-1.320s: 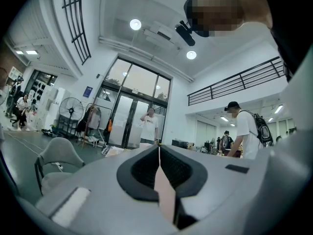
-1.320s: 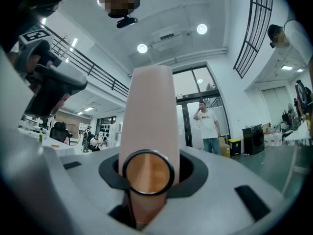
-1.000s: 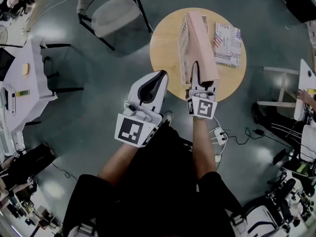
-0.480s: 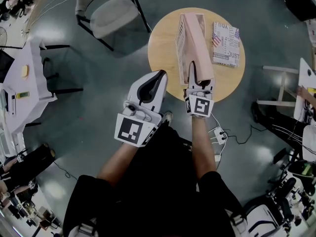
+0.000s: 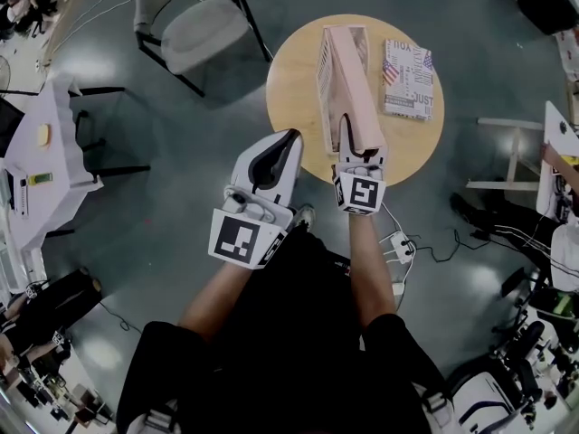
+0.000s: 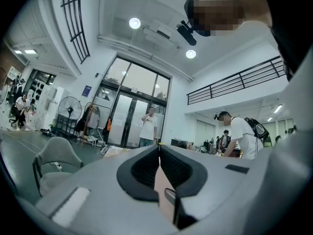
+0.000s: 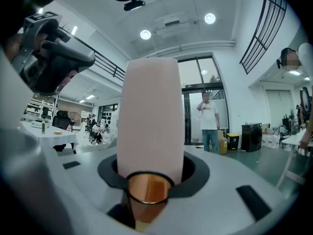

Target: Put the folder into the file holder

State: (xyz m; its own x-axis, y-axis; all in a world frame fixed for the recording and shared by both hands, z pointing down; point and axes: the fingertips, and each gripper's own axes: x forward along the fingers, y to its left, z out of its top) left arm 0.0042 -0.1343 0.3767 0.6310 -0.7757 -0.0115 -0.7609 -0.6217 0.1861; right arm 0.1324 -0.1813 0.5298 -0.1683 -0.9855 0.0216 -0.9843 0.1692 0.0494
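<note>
Loosening right gripper [image 5: 348, 136], jaws opening around pink file holder [image 5: 355, 80].

"JUST" on the folder [image 5: 409, 80]

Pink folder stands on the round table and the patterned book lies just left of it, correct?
Not quite. The book lies just right of the folder, not left of it, as the head view shows. The folder does stand on the round table.
</note>
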